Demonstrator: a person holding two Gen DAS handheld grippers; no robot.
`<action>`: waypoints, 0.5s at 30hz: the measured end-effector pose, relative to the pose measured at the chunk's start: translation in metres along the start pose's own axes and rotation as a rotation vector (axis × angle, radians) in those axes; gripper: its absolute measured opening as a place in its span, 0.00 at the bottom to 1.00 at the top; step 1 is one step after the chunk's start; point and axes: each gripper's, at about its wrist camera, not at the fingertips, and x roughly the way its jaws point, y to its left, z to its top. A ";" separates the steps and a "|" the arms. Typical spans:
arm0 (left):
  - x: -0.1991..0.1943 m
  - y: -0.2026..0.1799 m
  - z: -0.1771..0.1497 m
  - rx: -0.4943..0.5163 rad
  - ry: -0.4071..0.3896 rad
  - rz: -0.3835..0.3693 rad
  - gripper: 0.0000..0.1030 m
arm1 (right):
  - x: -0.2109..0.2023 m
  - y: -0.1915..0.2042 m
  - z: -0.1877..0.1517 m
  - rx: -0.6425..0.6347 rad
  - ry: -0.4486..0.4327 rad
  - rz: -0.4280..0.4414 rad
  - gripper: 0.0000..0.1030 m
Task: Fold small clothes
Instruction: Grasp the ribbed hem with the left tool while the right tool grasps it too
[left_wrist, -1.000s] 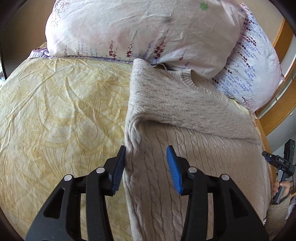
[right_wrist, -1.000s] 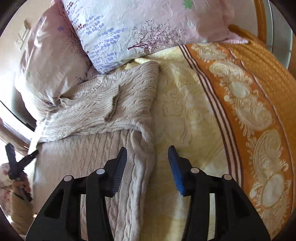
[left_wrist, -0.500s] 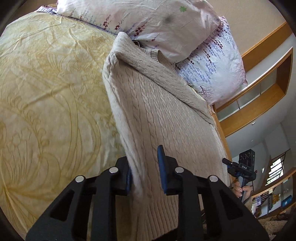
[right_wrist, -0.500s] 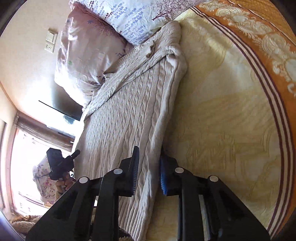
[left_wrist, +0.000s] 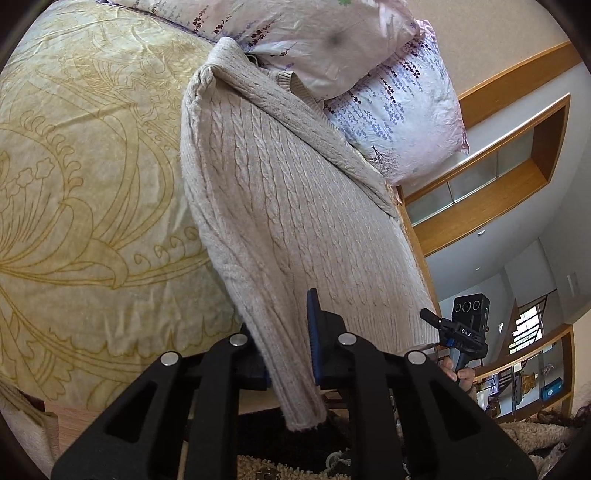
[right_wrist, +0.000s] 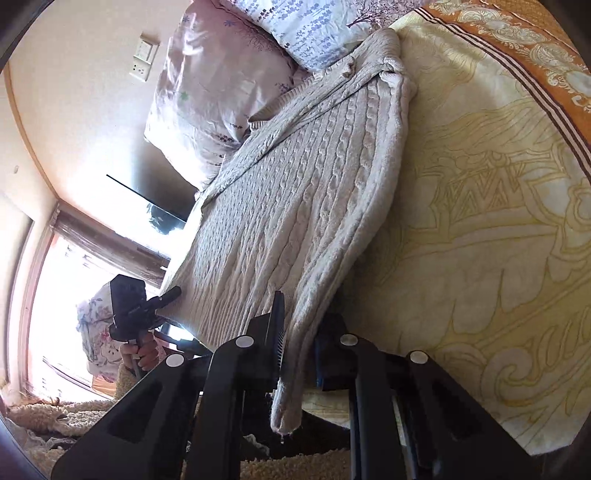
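A beige cable-knit sweater (left_wrist: 288, 206) lies on the yellow patterned bedspread (left_wrist: 85, 192), its top end against the pillows. My left gripper (left_wrist: 291, 354) is shut on its lower left edge, which hangs down between the fingers. My right gripper (right_wrist: 299, 350) is shut on the lower right edge of the same sweater (right_wrist: 295, 206). The hem end is lifted off the bed between the two grippers. Each view shows the other gripper at the far hem corner, the right gripper (left_wrist: 461, 332) in the left wrist view and the left gripper (right_wrist: 136, 310) in the right wrist view.
Two floral pillows (left_wrist: 332, 40) lie at the head of the bed. An orange patterned border (right_wrist: 535, 48) runs along the bedspread's right side. A wooden headboard shelf (left_wrist: 491, 192) stands beyond the pillows. Shaggy rug (right_wrist: 314, 469) lies below the bed edge.
Both grippers closed on the sweater's lower edges and pulled back and up, lifting the hem end off the bed. The views tilted away from the pillows.
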 end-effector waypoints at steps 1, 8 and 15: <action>0.001 0.001 0.000 0.001 0.001 0.007 0.12 | 0.001 0.002 -0.002 -0.010 -0.009 -0.009 0.11; -0.002 0.001 0.005 0.005 -0.023 0.024 0.05 | 0.000 0.012 -0.002 -0.097 -0.083 -0.071 0.07; -0.014 -0.013 0.025 0.051 -0.105 0.016 0.05 | -0.019 0.026 0.015 -0.176 -0.240 -0.089 0.07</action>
